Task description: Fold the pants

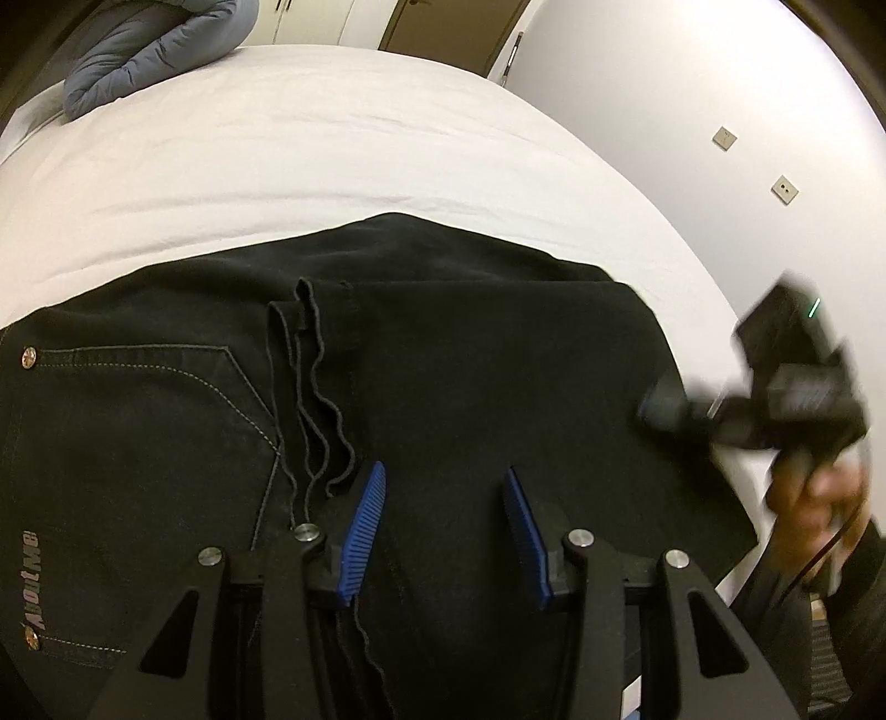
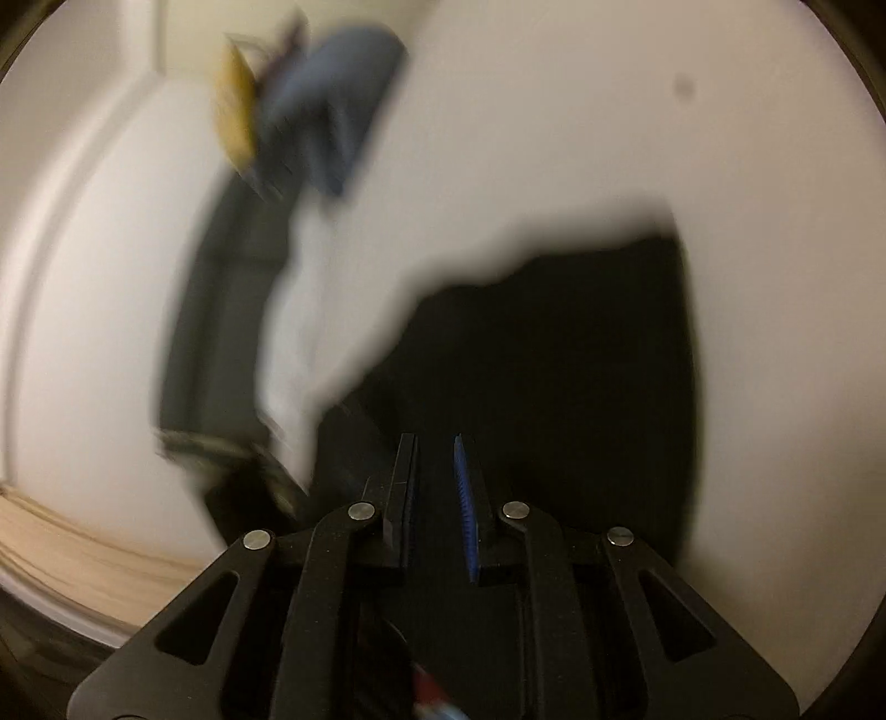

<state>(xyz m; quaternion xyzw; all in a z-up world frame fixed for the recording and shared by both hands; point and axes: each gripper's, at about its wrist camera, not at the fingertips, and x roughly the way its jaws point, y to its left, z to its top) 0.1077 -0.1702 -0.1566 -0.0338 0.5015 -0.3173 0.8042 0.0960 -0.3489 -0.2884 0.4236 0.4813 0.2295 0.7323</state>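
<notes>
Black jeans lie folded on a white bed, with a back pocket and a waistband label at the left and frayed hems lying across the middle. My left gripper is open and empty just above the jeans, its blue pads apart. My right gripper shows blurred at the jeans' right edge, held by a hand. In the blurred right wrist view, the right gripper has its jaws a narrow gap apart over the dark jeans; nothing shows between them.
A grey-blue padded jacket lies at the bed's far left corner and also shows blurred in the right wrist view. A white wall with two sockets stands to the right. A wooden floor strip shows low left.
</notes>
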